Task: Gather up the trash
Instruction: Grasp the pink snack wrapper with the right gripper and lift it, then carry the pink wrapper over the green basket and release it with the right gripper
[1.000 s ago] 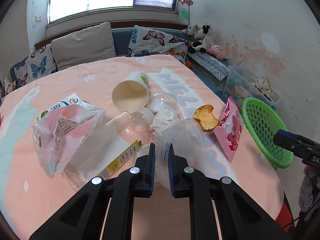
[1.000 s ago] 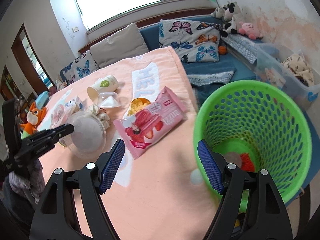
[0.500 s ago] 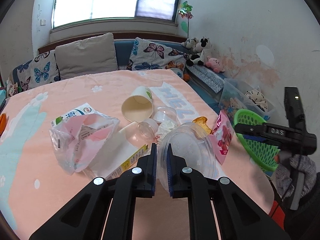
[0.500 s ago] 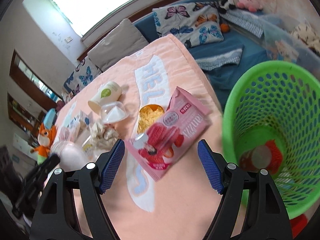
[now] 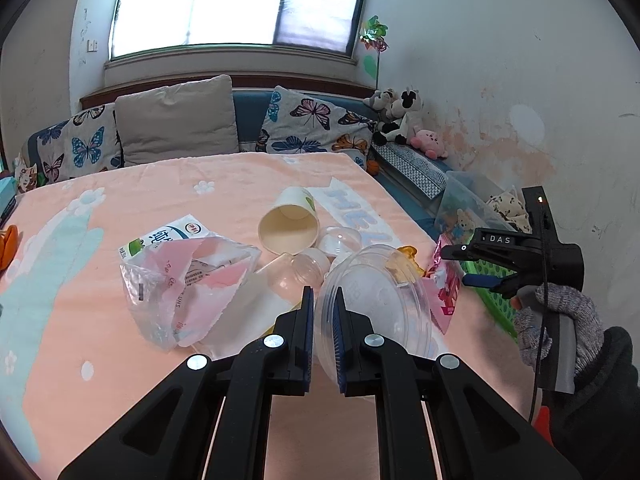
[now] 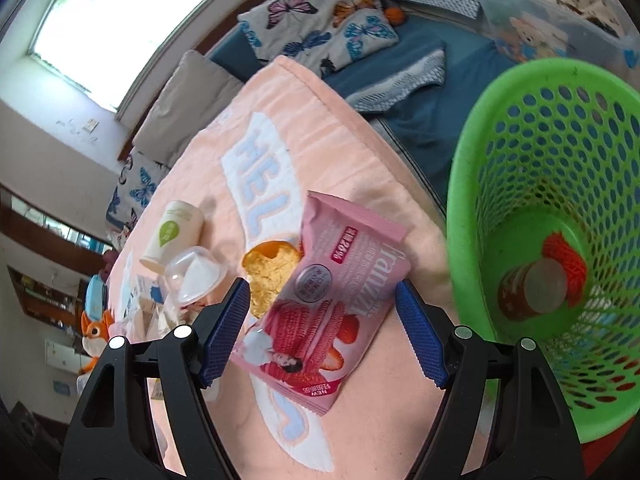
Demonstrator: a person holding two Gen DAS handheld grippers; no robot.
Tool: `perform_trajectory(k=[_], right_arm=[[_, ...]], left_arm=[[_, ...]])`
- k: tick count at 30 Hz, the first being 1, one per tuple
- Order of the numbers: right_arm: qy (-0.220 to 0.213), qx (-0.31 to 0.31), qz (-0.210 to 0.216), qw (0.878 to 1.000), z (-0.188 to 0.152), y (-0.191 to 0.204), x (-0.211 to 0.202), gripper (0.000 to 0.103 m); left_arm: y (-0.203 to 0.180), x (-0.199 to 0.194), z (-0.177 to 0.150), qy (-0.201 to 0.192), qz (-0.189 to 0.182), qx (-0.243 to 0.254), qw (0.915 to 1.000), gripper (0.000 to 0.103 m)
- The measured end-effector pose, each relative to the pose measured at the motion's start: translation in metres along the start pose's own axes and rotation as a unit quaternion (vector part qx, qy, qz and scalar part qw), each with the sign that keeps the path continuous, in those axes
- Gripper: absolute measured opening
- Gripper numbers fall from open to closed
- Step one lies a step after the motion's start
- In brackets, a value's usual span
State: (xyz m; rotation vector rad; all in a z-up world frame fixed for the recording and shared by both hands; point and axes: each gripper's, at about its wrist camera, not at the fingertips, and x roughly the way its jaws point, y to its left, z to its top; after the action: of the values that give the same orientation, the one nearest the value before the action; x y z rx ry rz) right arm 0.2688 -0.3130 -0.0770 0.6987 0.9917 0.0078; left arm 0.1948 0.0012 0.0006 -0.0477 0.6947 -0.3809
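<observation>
My left gripper (image 5: 323,312) is shut on the rim of a clear plastic bowl (image 5: 380,300) and holds it above the pink table cover (image 5: 200,184). My right gripper (image 6: 322,312) is open, its jaws on either side of a pink snack wrapper (image 6: 332,300) that lies flat near the table's right edge. The right gripper also shows in the left wrist view (image 5: 476,268). A green basket (image 6: 560,220) stands just past the table edge, with a can (image 6: 532,292) and a red net inside.
On the table lie a tipped paper cup (image 5: 290,226), a half-eaten bun (image 6: 268,270), a clear dome lid (image 6: 196,274), a crumpled pink plastic bag (image 5: 188,284), a milk carton (image 5: 168,236) and a clear bottle (image 5: 296,272). A sofa with cushions runs behind.
My left gripper has lifted the clear bowl higher off the table. My right gripper has moved left from the basket and down over the pink wrapper.
</observation>
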Motion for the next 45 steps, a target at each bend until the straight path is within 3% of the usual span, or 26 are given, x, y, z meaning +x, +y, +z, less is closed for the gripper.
perform_trajectory(k=[5,12,27,35,45], right_arm=[[0.01,0.014,-0.001,1.0,-0.001,-0.001,0.009,0.073],[0.007,0.024,0.012,1.0,-0.002,-0.002,0.006,0.058],[-0.048,-0.068,0.026,0.996,-0.02,0.013,-0.057,0.055],[-0.086,-0.112,-0.003,0.99,-0.027,-0.009,-0.1,0.055],[-0.118,-0.125,-0.05,0.984,-0.024,-0.053,-0.132,0.055]], left_arm=[[0.004,0.001,-0.001,0.003,-0.002,-0.004,1.0,0.009],[0.007,-0.001,-0.003,0.005,-0.002,-0.007,1.0,0.009],[-0.015,-0.003,0.0,0.004,-0.011,0.001,0.9999,0.009],[-0.048,0.001,0.008,0.003,-0.025,0.017,0.9995,0.009],[-0.098,0.013,0.022,0.003,-0.045,0.04,0.9982,0.009]])
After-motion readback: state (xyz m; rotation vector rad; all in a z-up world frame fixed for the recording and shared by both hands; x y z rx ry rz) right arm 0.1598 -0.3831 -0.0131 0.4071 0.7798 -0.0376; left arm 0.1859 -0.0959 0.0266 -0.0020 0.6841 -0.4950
